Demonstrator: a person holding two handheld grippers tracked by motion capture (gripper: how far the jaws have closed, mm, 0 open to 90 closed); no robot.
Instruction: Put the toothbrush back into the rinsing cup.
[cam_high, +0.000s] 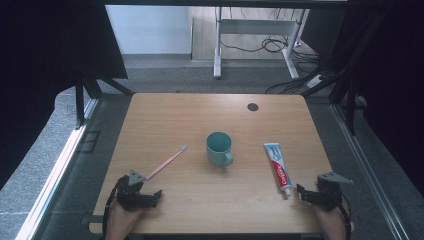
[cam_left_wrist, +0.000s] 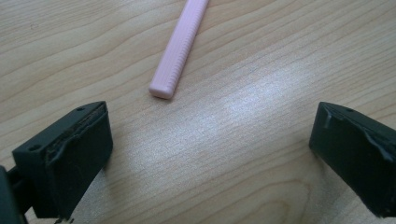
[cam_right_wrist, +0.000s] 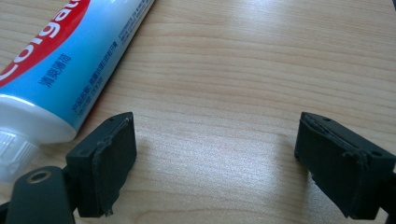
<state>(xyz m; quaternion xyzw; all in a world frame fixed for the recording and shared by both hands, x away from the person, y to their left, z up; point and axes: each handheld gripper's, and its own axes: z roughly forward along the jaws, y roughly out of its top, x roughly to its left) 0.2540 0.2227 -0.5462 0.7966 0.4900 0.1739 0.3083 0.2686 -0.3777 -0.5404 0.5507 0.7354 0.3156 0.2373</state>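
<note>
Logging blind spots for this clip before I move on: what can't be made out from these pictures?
- Toothbrush: left gripper view's top edge cuts off the bristle end; in the high view the bristles are too small to judge.
- Toothpaste tube: right gripper view's edges cut off cap and tail.
- Mug: whether anything is inside is unclear in the high view; too small.
- Hands: the bottom edge cuts them off in the high view.

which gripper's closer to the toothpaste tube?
Right. The right gripper sits open just beside the cap end of the toothpaste tube; the left gripper is across the table, by the pink toothbrush.
</note>
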